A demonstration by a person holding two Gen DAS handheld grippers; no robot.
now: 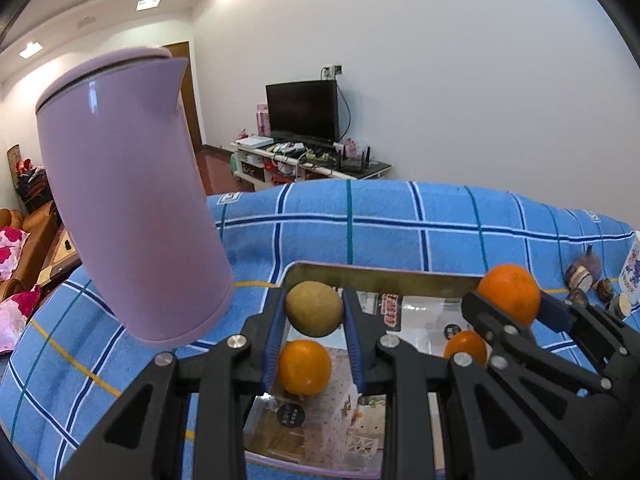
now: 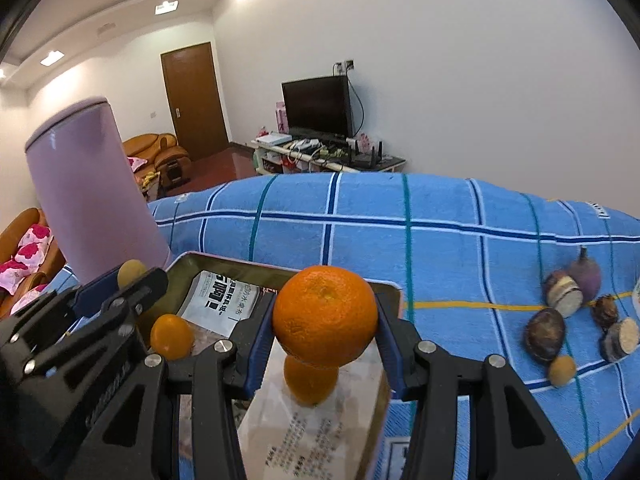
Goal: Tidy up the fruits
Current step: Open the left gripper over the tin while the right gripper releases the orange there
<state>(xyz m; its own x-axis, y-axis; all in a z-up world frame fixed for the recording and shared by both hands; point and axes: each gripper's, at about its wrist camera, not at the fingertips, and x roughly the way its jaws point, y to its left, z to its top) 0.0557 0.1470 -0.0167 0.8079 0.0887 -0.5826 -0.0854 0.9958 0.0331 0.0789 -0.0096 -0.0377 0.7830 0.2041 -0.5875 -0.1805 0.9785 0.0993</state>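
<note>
The left tool (image 1: 314, 322) pinches a small tan-brown round fruit (image 1: 314, 309) mid-frame above the shiny rectangular metal tray (image 1: 384, 276); the right tool (image 2: 325, 334) clamps a large round orange (image 2: 325, 316). Risk: either fruit dropped from height could strike the 2 smaller oranges (image 1: 304, 367) below, bounce out onto the blue checked cloth (image 2: 440, 240), or roll.

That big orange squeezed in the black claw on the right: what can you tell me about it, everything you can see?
The big orange is round, bright, with dimpled peel and a small stem dimple facing the camera. The right gripper holds it by its sides between blue pads, lifted above the metal tray, directly over a smaller orange lying there. Only the pads seem to touch it.
</note>
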